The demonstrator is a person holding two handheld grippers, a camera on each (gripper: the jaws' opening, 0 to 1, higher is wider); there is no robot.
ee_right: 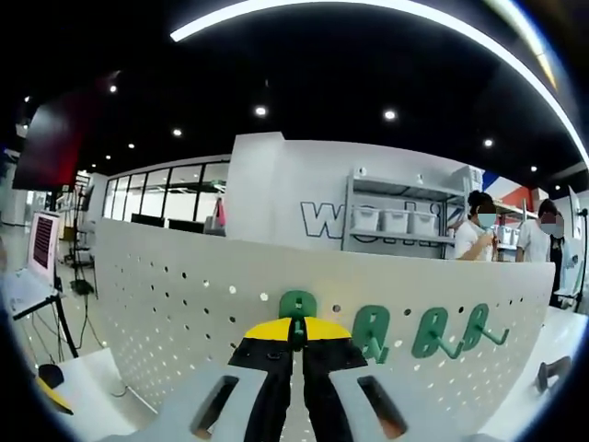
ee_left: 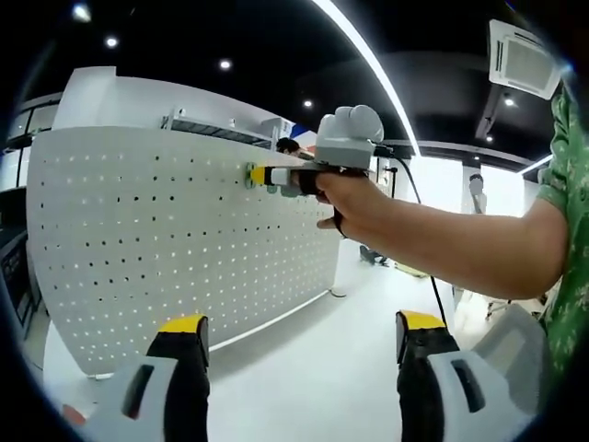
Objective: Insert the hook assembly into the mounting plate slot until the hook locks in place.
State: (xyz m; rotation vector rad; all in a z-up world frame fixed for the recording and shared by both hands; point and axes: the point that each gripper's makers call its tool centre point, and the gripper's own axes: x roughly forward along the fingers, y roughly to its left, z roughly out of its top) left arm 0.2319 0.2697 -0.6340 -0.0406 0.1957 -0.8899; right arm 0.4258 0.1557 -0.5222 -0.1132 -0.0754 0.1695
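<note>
The mounting plate is a white pegboard [ee_left: 166, 239] standing upright on a white table. A person's hand holds my right gripper [ee_left: 260, 175] with its yellow tips against the board's upper part. In the right gripper view, that gripper [ee_right: 296, 330] is shut on a green hook [ee_right: 297, 304], whose flat top lies against the pegboard [ee_right: 184, 295]. Three more green hooks [ee_right: 371, 331] [ee_right: 431, 331] [ee_right: 479, 327] hang in a row to its right. My left gripper [ee_left: 302, 327] is open, low in front of the board, with nothing between its jaws.
The white table top [ee_left: 304, 368] runs along the board's foot. A person's forearm [ee_left: 442, 244] and green sleeve cross the right side. A laptop [ee_right: 41, 241] stands far left. Shelving with bins [ee_right: 391, 221] and two people [ee_right: 474, 239] are behind the board.
</note>
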